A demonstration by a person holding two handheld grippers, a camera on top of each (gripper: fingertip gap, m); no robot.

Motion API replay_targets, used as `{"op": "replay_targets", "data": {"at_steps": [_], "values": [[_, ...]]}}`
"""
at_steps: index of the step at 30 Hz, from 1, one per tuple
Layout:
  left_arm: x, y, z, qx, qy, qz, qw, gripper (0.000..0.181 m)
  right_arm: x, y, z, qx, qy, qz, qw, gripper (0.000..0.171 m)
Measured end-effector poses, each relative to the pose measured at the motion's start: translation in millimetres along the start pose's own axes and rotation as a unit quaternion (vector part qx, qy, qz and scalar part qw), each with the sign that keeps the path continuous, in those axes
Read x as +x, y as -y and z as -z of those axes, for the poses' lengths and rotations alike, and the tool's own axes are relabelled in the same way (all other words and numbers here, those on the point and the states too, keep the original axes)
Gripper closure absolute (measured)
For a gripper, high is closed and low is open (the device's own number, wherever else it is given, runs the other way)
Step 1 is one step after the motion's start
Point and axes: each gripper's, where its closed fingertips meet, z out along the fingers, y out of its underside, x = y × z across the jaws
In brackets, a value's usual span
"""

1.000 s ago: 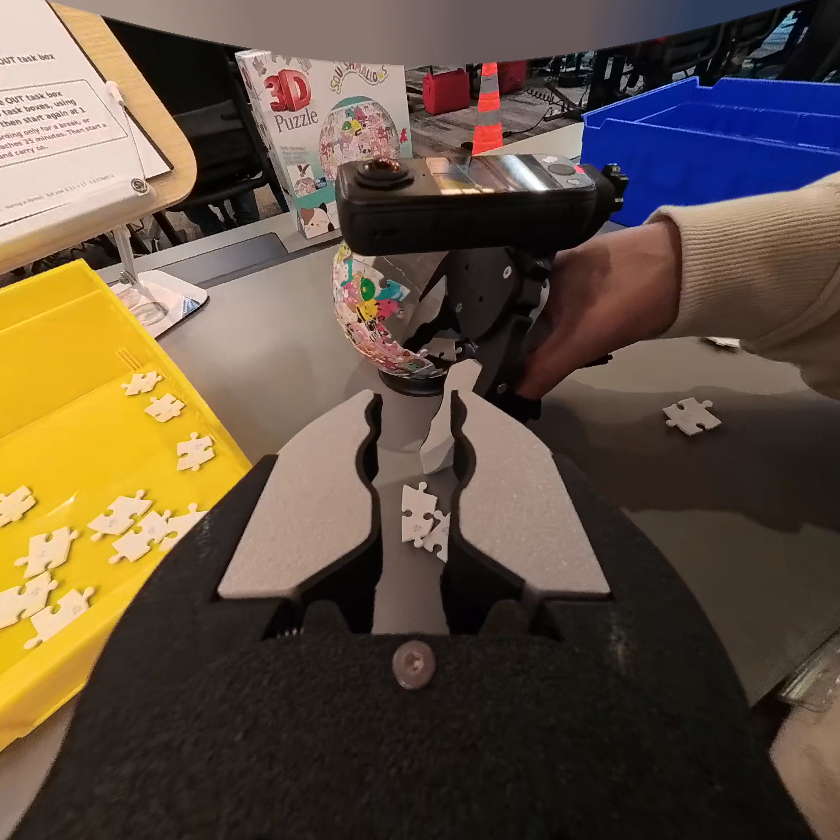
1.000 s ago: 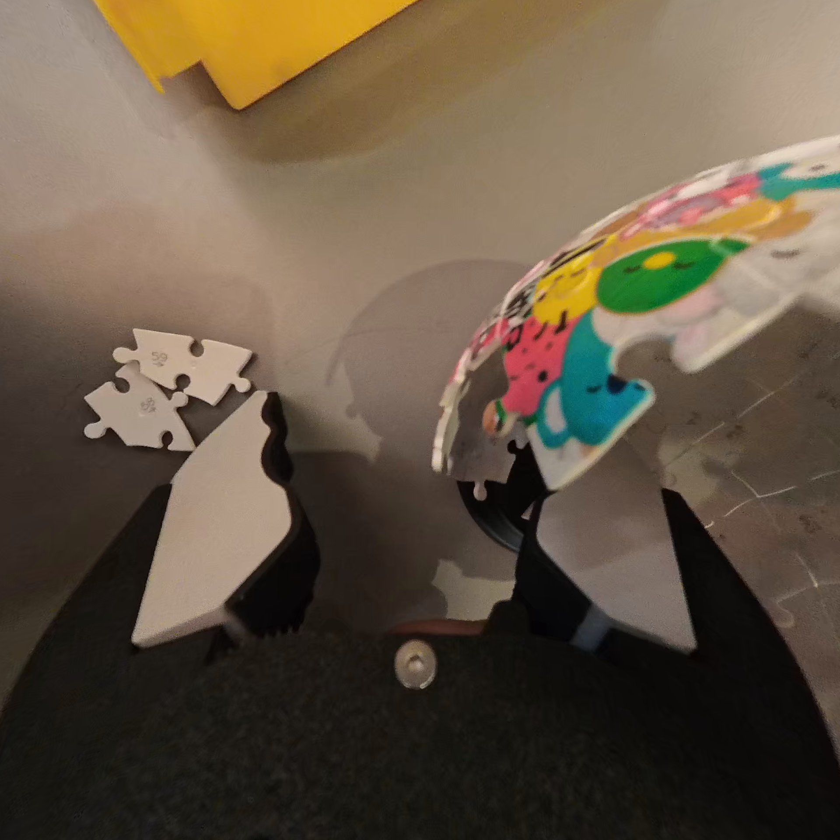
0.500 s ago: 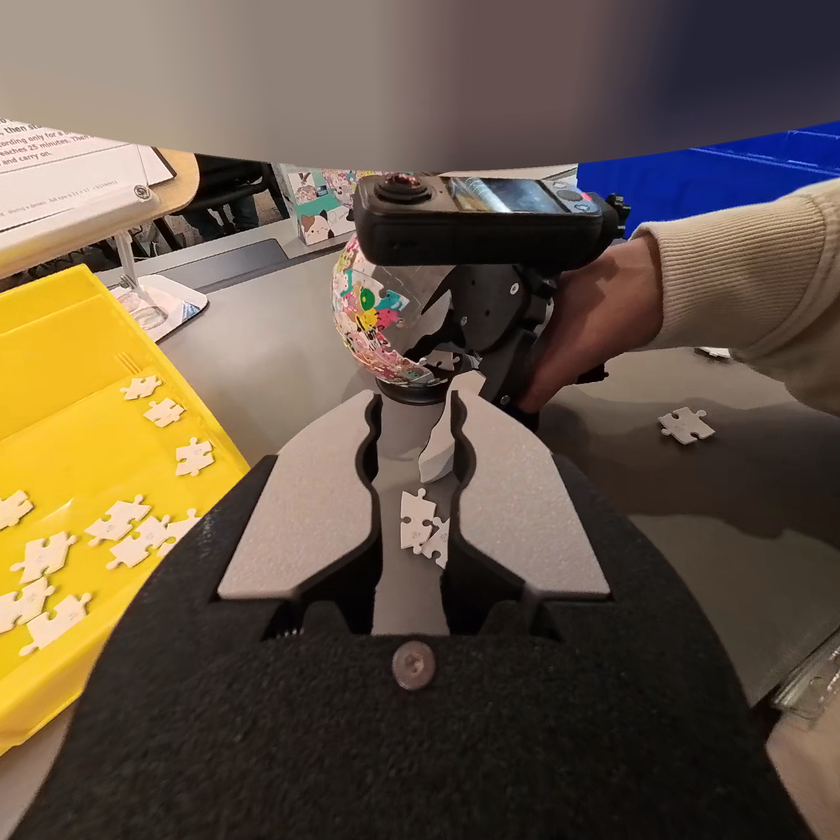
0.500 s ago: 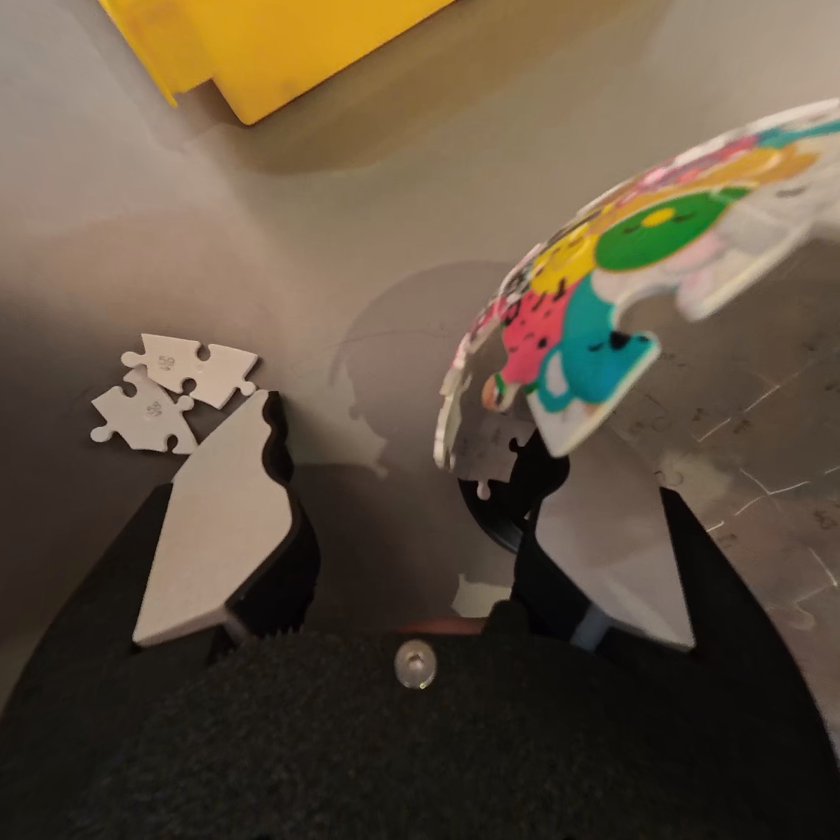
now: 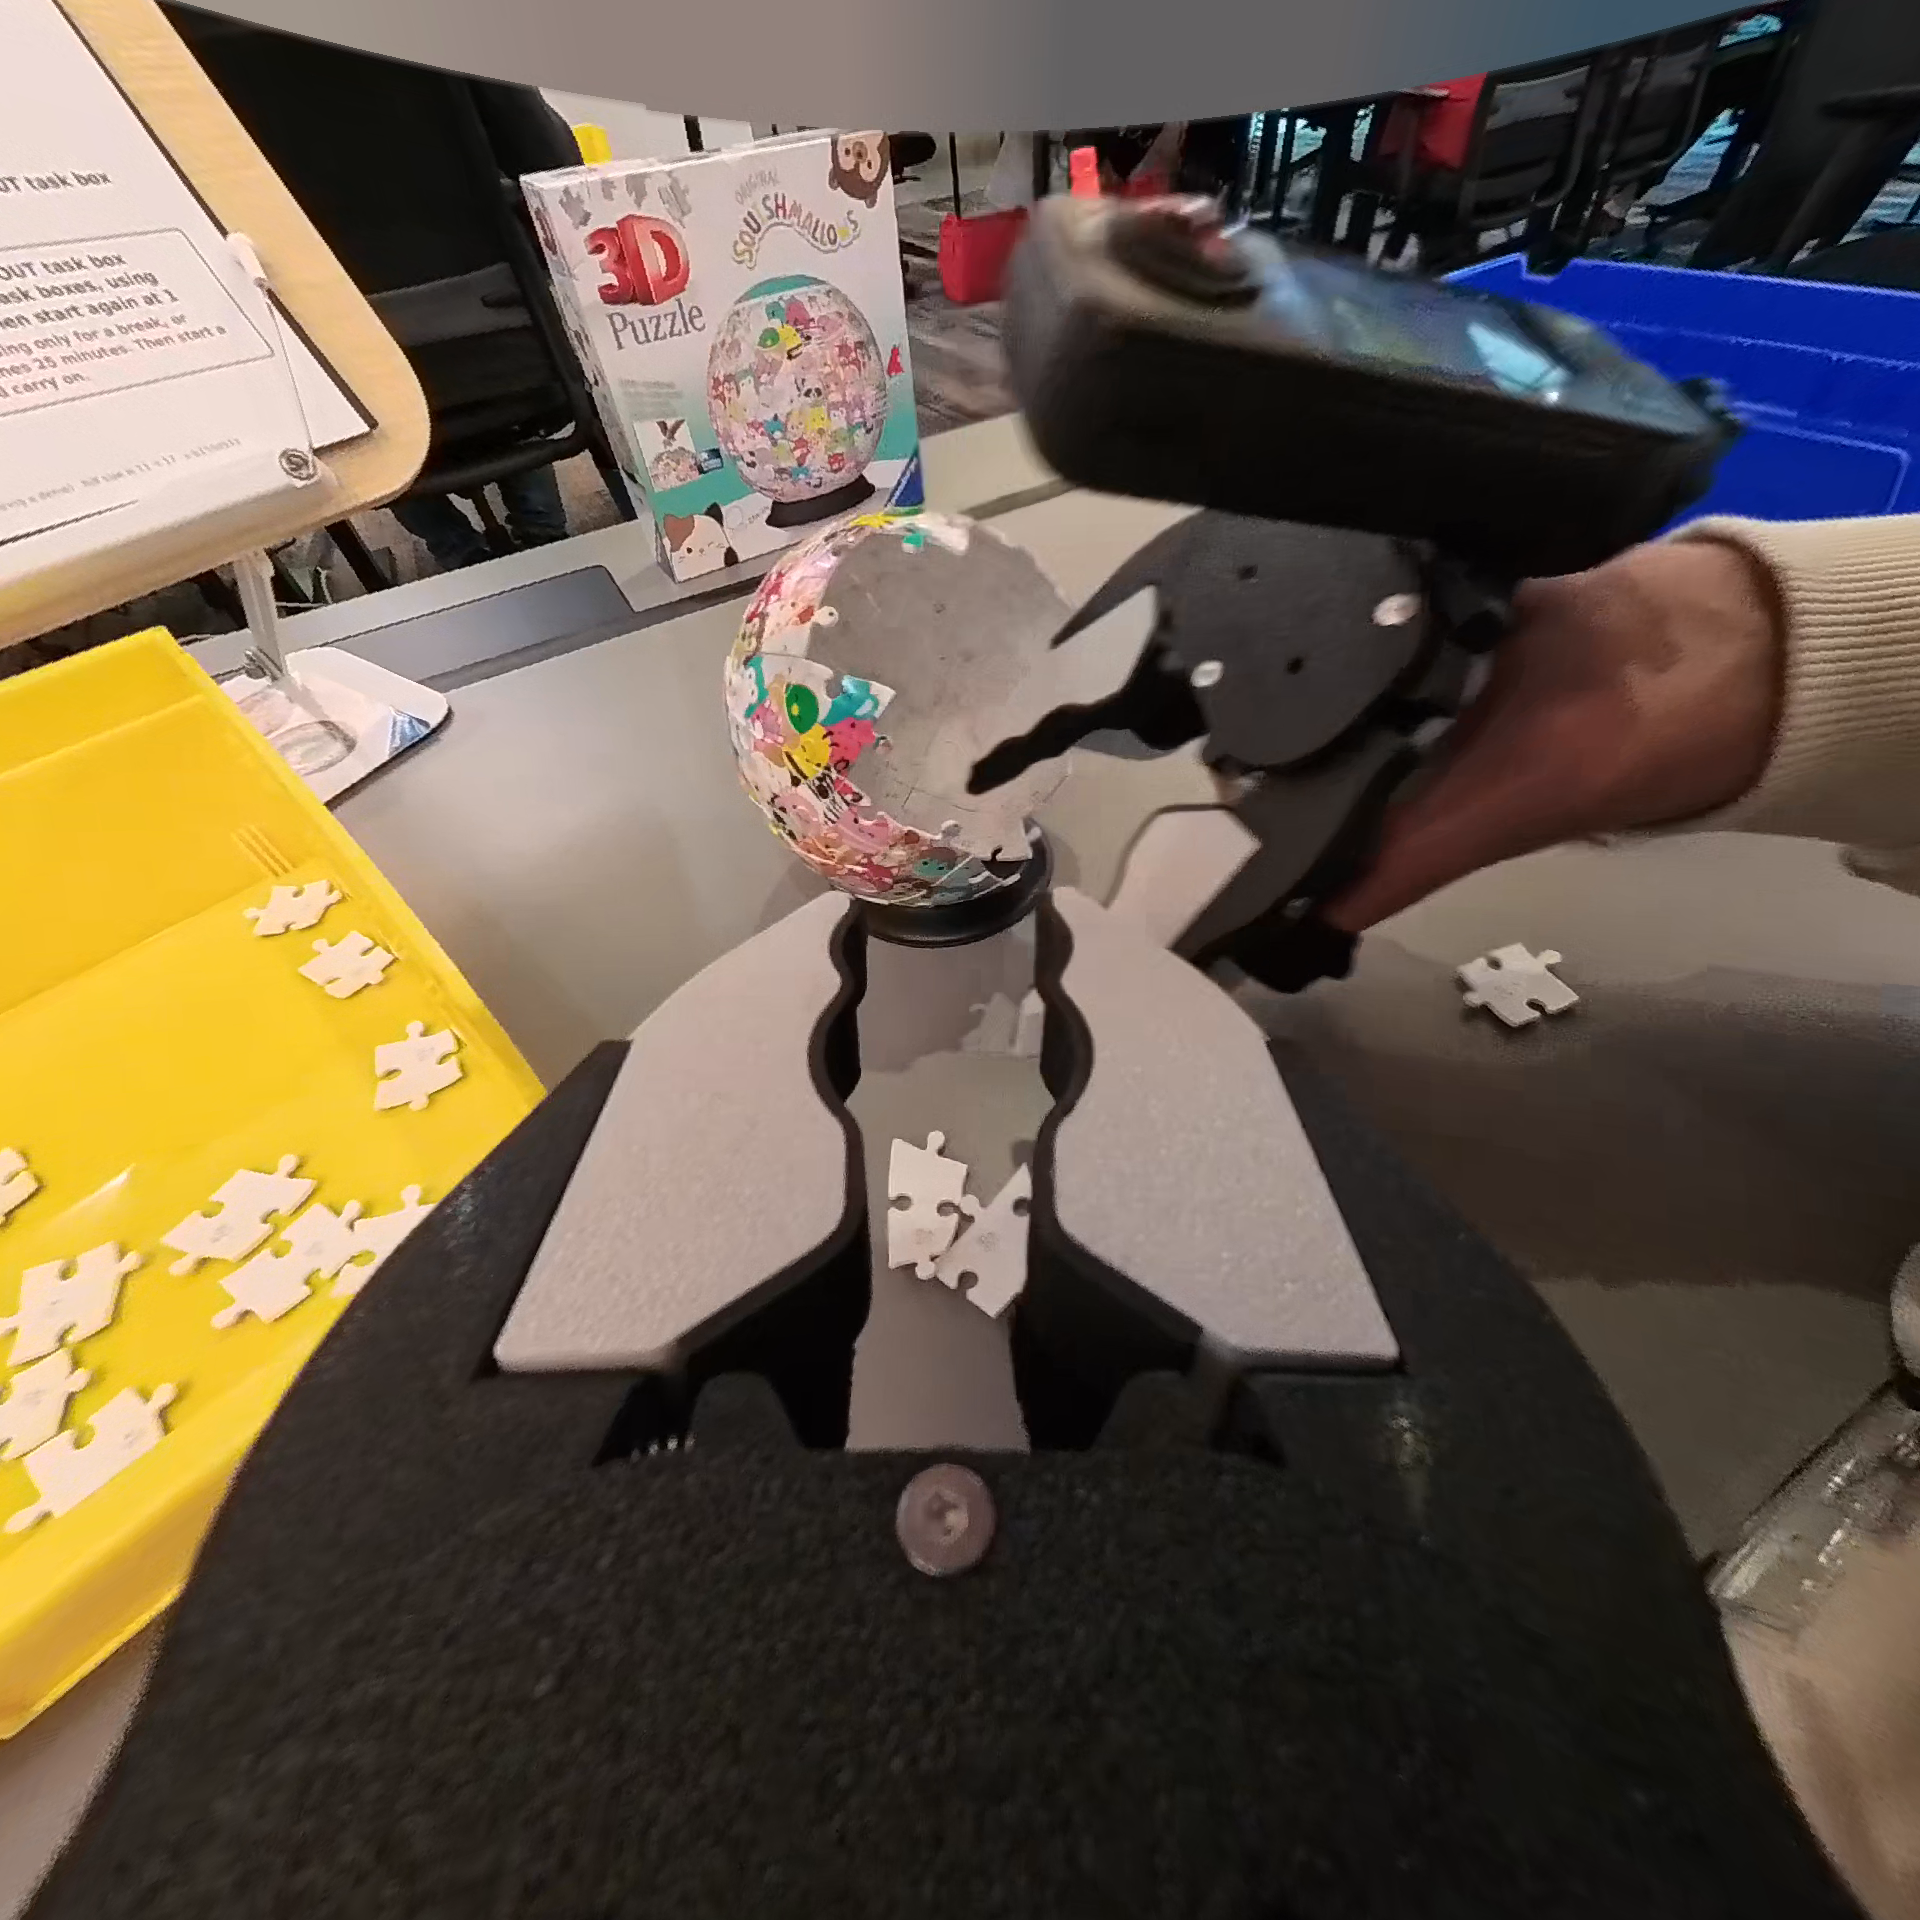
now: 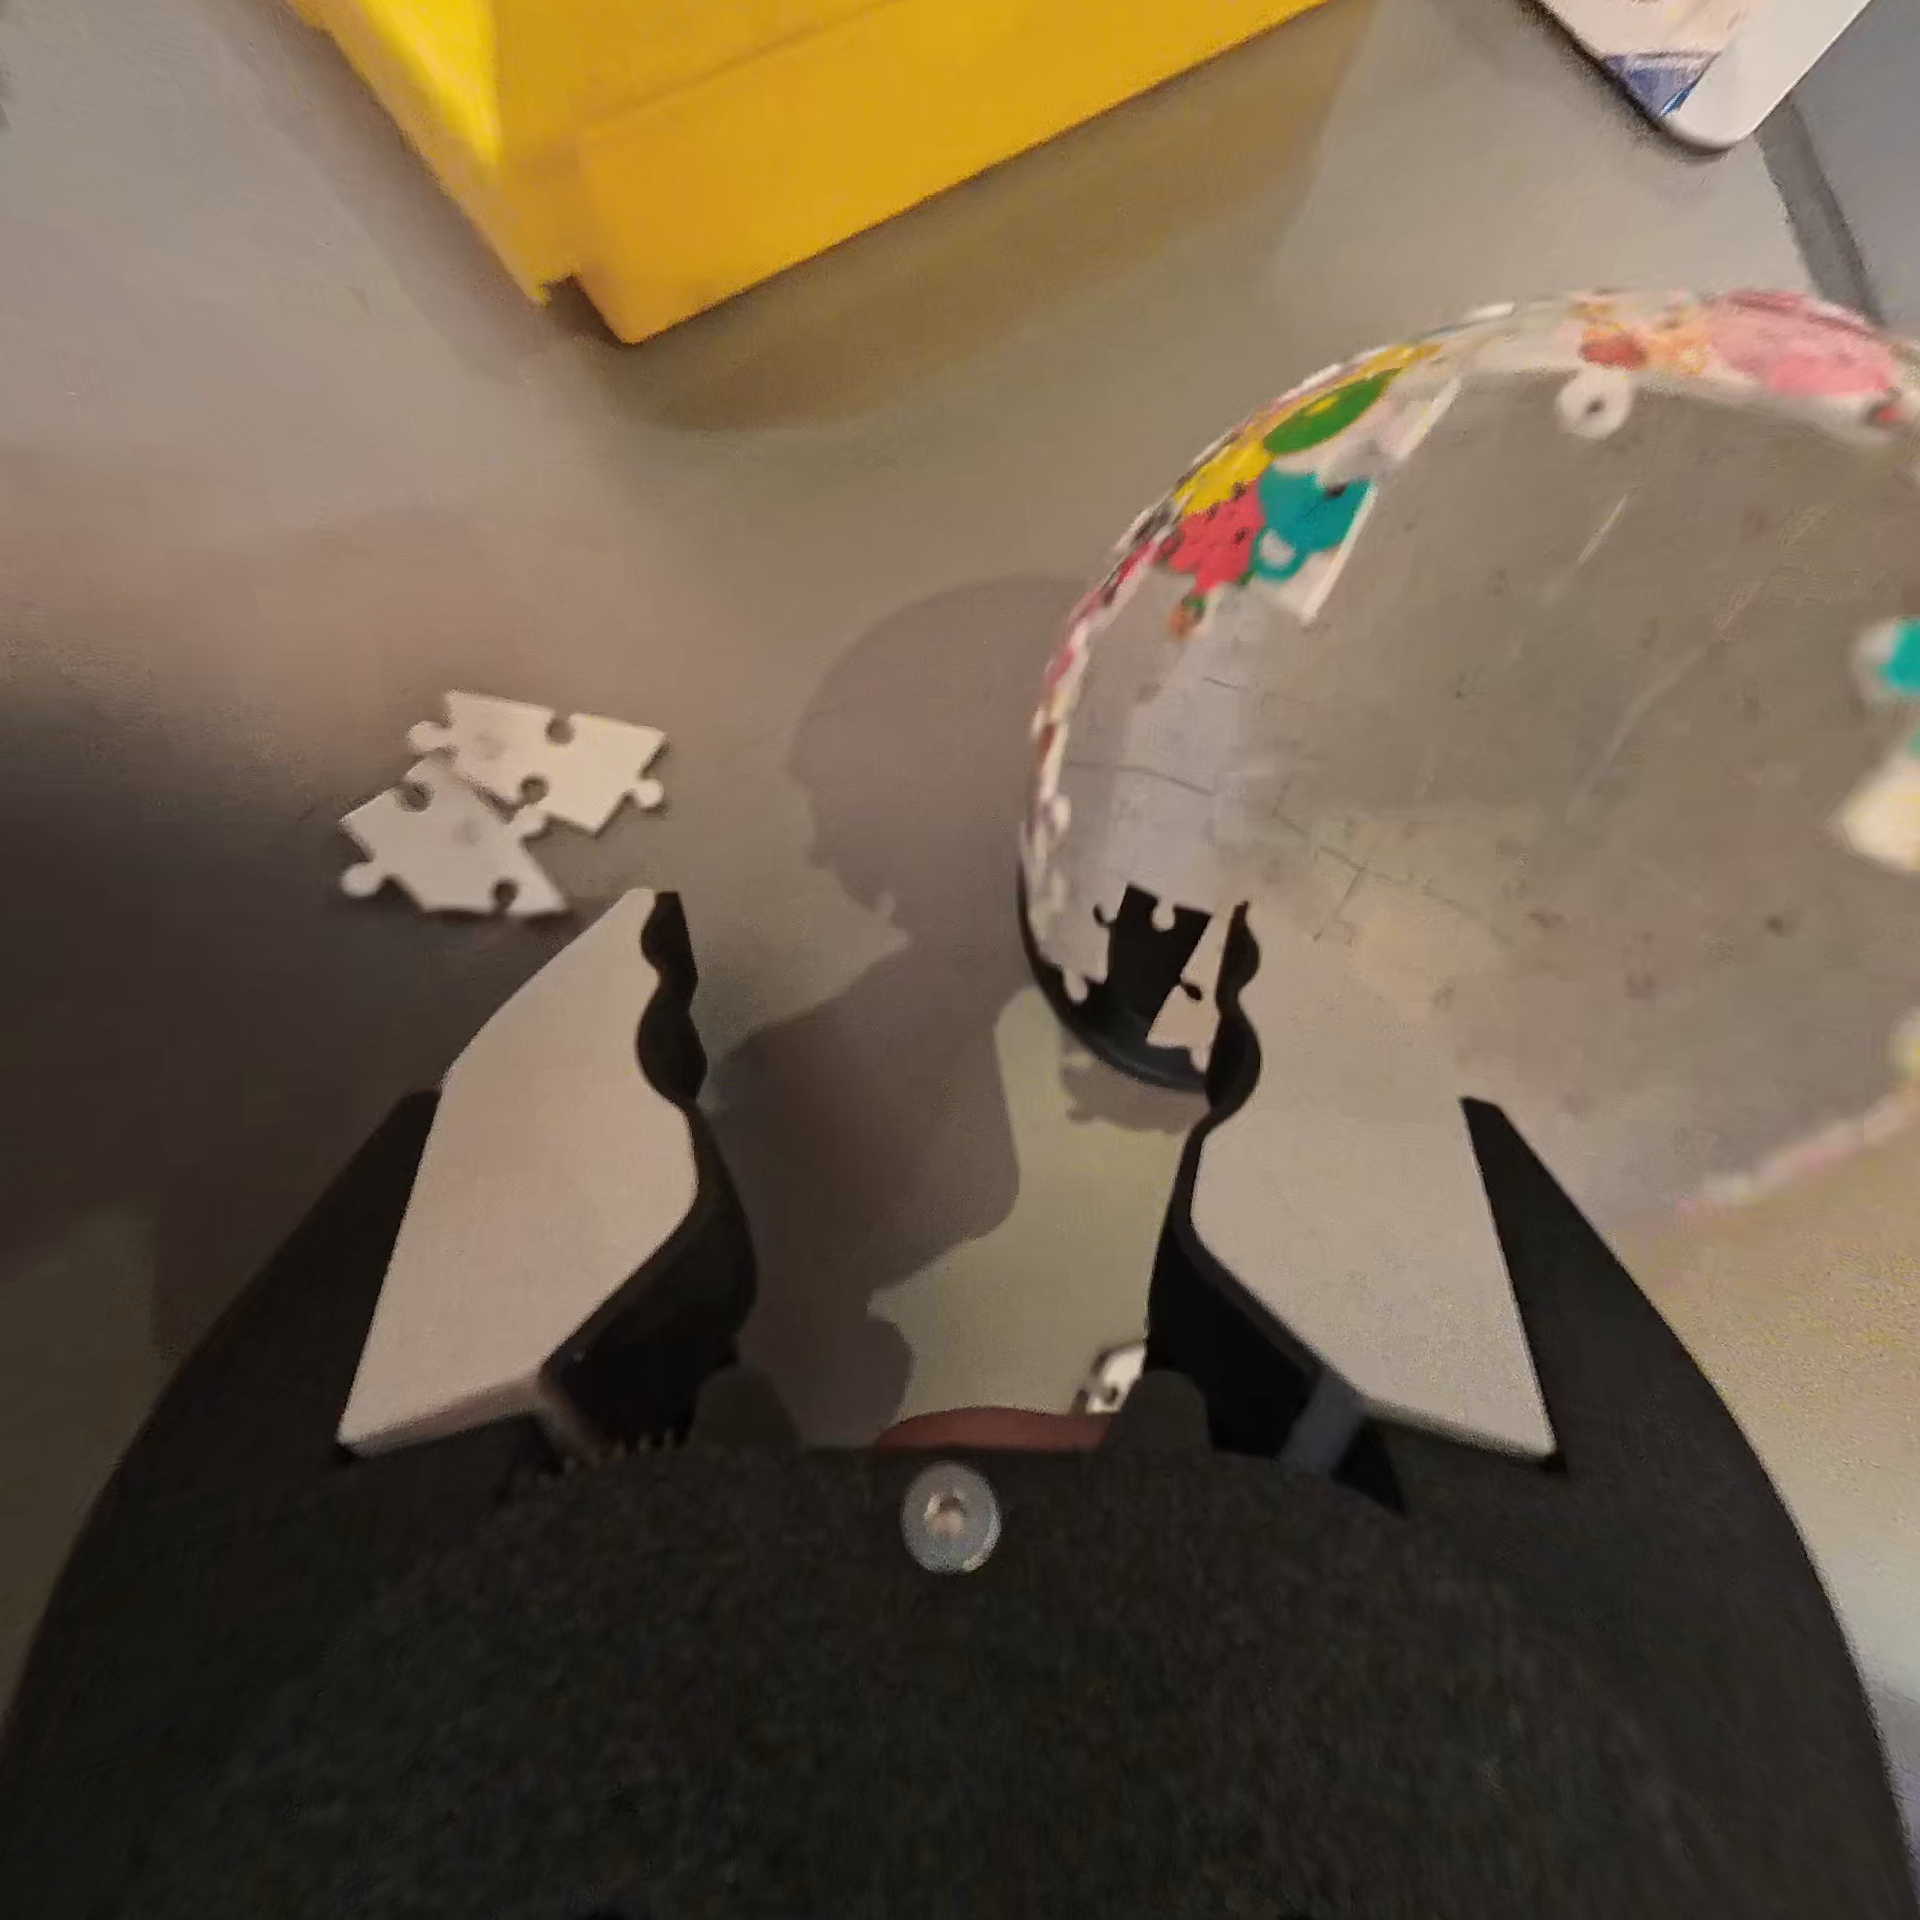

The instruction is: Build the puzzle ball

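The partly built puzzle ball stands on a black ring stand on the grey table. Its coloured shell covers the left side, and a wide opening shows the grey inside. In the right wrist view the ball is at the right on its stand. My left gripper is open and empty, with its tips just short of the stand. My right gripper is open wide and empty, with its right finger by the ball's lower edge. It also shows in the left wrist view at the opening. Two white pieces lie between my left fingers and show in the right wrist view.
A yellow bin with several white pieces is at the left, and its corner shows in the right wrist view. One more piece lies at the right. The puzzle box, a paper stand and a blue bin stand behind.
My right gripper has drawn back and tilted up from the ball's opening, so the ball now shows farther off. My left gripper has stayed over the two loose pieces.
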Motion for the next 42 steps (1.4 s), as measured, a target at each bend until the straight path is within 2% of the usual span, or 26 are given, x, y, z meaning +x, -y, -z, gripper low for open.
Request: {"op": "replay_targets", "data": {"at_steps": [5, 8, 10, 12, 14, 17, 19, 24, 28, 36, 38, 42], "values": [[-1, -2, 2, -0.019, -0.037, 0.046, 0.998, 0.142, -3, -32, 47, 0.05, -0.064, 0.01, 0.997, 0.084], [-3, -10, 1, -0.06, -0.067, 0.067, 0.994, 0.136, 9, -69, 78, 0.071, -0.059, -0.06, 0.994, 0.088], [2, -25, -2, -0.11, -0.094, 0.059, 0.988, 0.129, 12, -95, 100, 0.088, -0.03, -0.104, 0.99, 0.099], [12, -41, -3, -0.155, -0.117, 0.045, 0.98, 0.129, -3, -119, 114, 0.087, 0.037, -0.138, 0.986, 0.099], [28, -53, -4, -0.176, -0.131, 0.038, 0.975, 0.129, -24, -137, 124, 0.08, 0.093, -0.141, 0.982, 0.133], [50, -66, -7, -0.195, -0.133, 0.009, 0.972, 0.132, -41, -156, 121, 0.049, 0.082, -0.137, 0.986, 0.131], [69, -71, -8, -0.201, -0.158, -0.012, 0.967, 0.139, -43, -158, 114, 0.043, 0.045, -0.143, 0.988, 0.145], [105, -78, -10, -0.2, -0.223, -0.017, 0.954, 0.141, -44, -162, 102, 0.02, -0.005, -0.105, 0.994, 0.149], [107, -74, -6, -0.185, -0.245, -0.01, 0.952, 0.141, -36, -163, 106, 0.034, -0.003, -0.109, 0.993, 0.151], [70, -72, -4, -0.168, -0.197, -0.026, 0.965, 0.14, -39, -158, 95, 0.023, 0.037, -0.096, 0.994, 0.154], [51, -75, -2, -0.173, -0.164, -0.02, 0.971, 0.14, -35, -159, 96, 0.019, 0.021, -0.093, 0.995, 0.149], [23, -86, 2, -0.19, -0.119, -0.016, 0.974, 0.137, -16, -142, 103, 0.041, 0.009, -0.097, 0.994, 0.151]]}}
